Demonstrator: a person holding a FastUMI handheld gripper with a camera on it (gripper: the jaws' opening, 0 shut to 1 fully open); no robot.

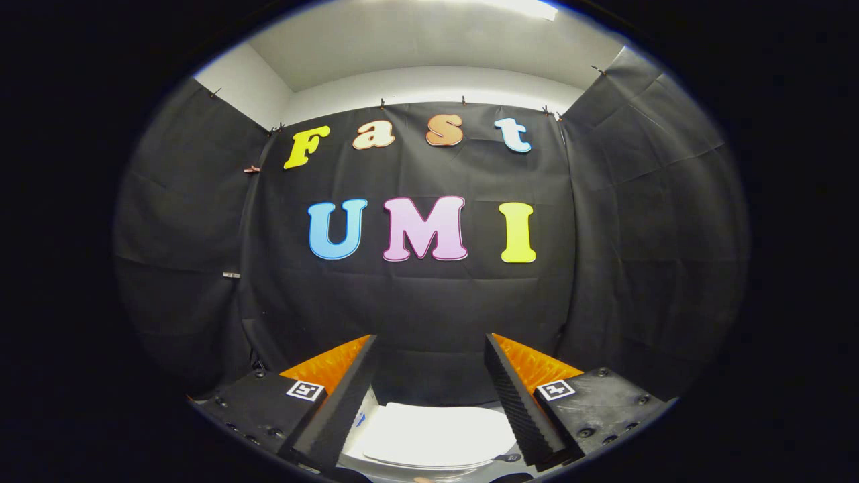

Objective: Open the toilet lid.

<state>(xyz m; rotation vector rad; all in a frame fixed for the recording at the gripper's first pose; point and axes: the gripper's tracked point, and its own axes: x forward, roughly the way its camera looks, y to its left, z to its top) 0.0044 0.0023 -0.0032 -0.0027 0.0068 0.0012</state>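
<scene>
My gripper (429,339) is open, its two fingers spread wide with nothing between them. Low down between the fingers and beneath them lies the white toilet lid (436,433), flat and closed, seen from above and behind. The fingers (342,396) are held above the lid and do not touch it. The front part of the toilet is hidden below the gripper body.
Black cloth walls (429,302) close the booth on three sides, close behind the toilet. A white wall and ceiling (429,74) show above the cloth.
</scene>
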